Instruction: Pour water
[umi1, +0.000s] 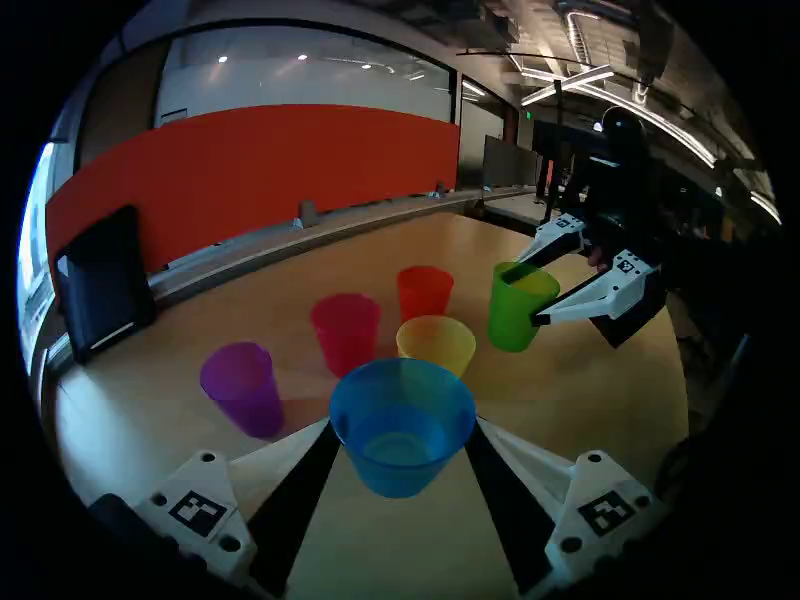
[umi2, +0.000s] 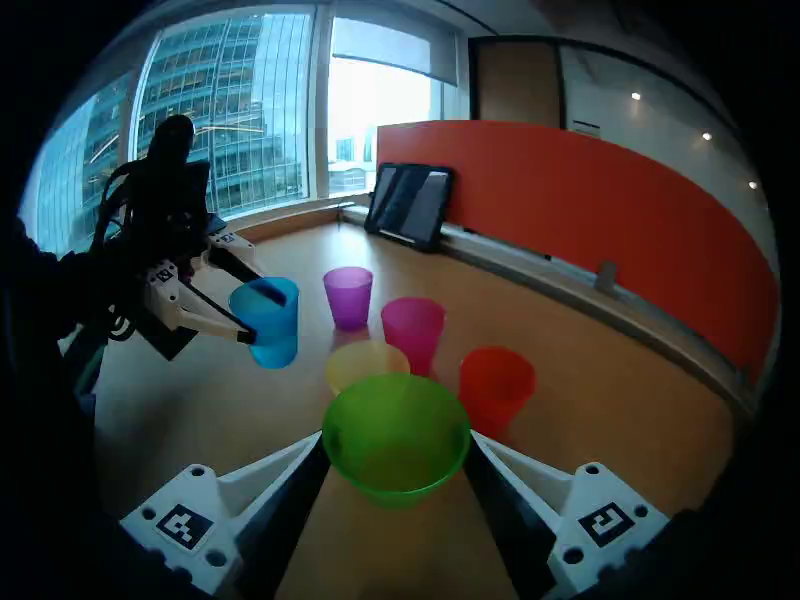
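Observation:
A blue cup (umi1: 402, 425) with water in its bottom is held upright between the fingers of my left gripper (umi1: 402, 450), which is shut on it. My right gripper (umi2: 396, 455) is shut on an upright green cup (umi2: 396, 435). In the left gripper view the green cup (umi1: 518, 304) and the right gripper (umi1: 540, 292) hang at the right, above the wooden table (umi1: 560, 390). In the right gripper view the blue cup (umi2: 267, 320) and the left gripper (umi2: 245, 310) are at the left.
Purple (umi1: 244, 387), pink (umi1: 346, 331), red (umi1: 424, 292) and yellow (umi1: 436, 343) cups stand clustered on the table between the held cups. A dark tablet (umi1: 100, 282) leans at the table's far edge by an orange partition (umi1: 260, 165). Windows (umi2: 230, 120) lie beyond.

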